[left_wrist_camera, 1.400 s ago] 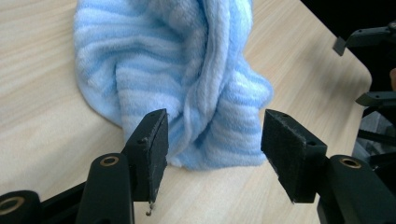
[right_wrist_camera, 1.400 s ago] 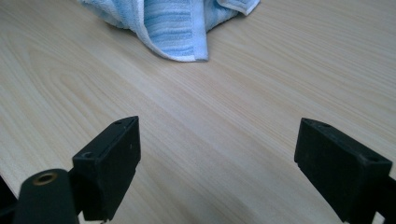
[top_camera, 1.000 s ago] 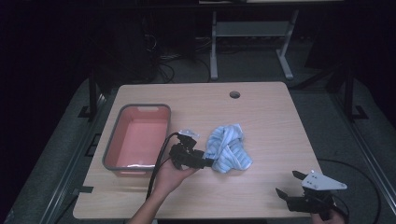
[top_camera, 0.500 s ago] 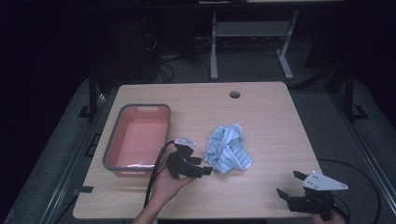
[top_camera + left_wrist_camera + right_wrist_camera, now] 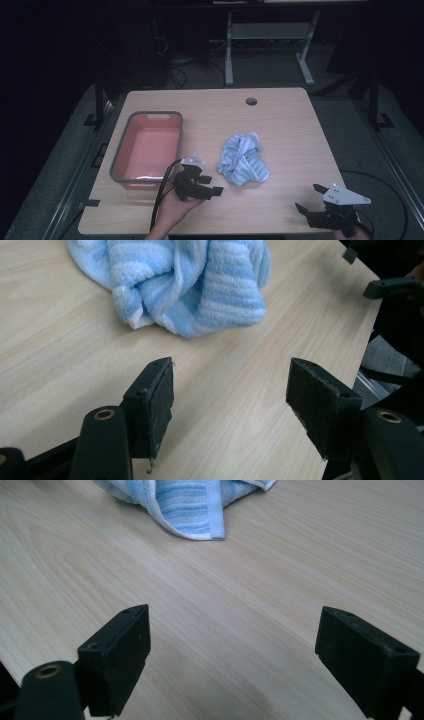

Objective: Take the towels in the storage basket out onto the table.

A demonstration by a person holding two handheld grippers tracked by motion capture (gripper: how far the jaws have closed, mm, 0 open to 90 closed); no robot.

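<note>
A crumpled blue-and-white striped towel point(image 5: 243, 159) lies near the middle of the wooden table point(image 5: 280, 125). My left gripper point(image 5: 216, 189) is held low, a short way to the near left of the towel, pointing right. It is open with nothing between its jaws. In the left gripper view point(image 5: 230, 385) the towel point(image 5: 200, 285) lies ahead, apart from the pads. My right gripper point(image 5: 308, 197) hovers at the near right corner, open wide and empty. In the right gripper view point(image 5: 235, 630) the towel's edge point(image 5: 185, 505) lies well ahead.
A grey-rimmed bin with a red inside point(image 5: 117, 160) stands on the left of the table, close to my left hand. A cable hole point(image 5: 251, 101) sits at the far edge. Cables trail from both grippers. The floor around the table is dark.
My left gripper has drawn back from the towel toward the near edge and a little left. The towel and the right gripper have stayed put.
</note>
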